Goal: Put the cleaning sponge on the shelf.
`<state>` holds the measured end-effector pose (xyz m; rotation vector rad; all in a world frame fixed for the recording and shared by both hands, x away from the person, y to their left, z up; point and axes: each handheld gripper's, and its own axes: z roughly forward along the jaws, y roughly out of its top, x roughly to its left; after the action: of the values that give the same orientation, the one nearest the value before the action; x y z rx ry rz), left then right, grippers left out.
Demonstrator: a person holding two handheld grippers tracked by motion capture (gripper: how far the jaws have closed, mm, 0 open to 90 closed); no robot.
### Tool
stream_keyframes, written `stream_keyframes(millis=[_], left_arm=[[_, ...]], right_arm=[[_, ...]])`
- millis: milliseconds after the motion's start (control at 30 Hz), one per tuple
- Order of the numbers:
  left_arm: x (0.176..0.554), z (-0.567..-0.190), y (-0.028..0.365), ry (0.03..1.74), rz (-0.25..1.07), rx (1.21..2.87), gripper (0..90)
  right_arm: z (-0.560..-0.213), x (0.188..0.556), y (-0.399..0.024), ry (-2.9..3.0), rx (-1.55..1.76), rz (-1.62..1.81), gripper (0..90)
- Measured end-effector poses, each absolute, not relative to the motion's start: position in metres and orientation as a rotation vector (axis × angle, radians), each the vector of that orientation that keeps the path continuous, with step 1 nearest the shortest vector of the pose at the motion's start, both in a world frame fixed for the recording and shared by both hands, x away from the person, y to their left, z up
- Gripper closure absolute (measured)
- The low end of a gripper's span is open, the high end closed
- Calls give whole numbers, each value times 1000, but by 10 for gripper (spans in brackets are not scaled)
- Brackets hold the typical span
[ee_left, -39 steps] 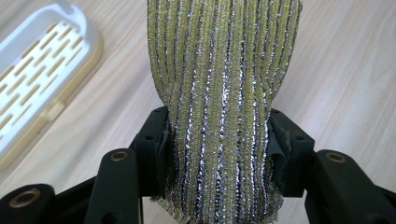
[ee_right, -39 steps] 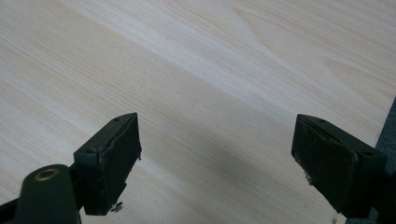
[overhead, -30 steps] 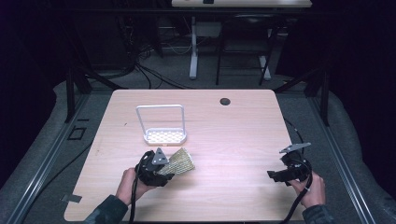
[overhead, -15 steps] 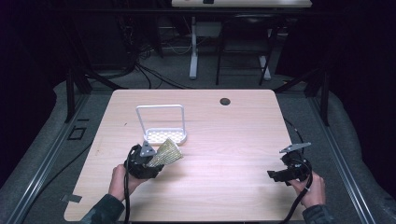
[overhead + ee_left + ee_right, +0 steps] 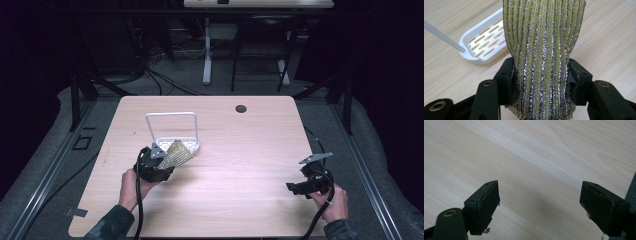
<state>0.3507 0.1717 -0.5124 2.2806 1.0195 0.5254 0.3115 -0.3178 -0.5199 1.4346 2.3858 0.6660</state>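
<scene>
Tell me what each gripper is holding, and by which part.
The left gripper clamps a yellow-and-silver scouring sponge by its near end. The right gripper holds nothing; its jaws stand open above the table.

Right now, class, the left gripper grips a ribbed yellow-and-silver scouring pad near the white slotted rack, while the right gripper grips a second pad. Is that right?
Not quite. The left gripper does clamp the scouring pad near the white slotted rack, but the right gripper holds nothing: the right gripper view shows its jaws open over the bare table.
</scene>
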Motion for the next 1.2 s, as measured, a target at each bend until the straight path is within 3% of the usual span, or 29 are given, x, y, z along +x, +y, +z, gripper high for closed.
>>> stream_keyframes(millis=[1200], left_arm=[[391,-517,156,1164,601,2181,477]], right_arm=[[-520,312,-317,2384,1433,678,158]])
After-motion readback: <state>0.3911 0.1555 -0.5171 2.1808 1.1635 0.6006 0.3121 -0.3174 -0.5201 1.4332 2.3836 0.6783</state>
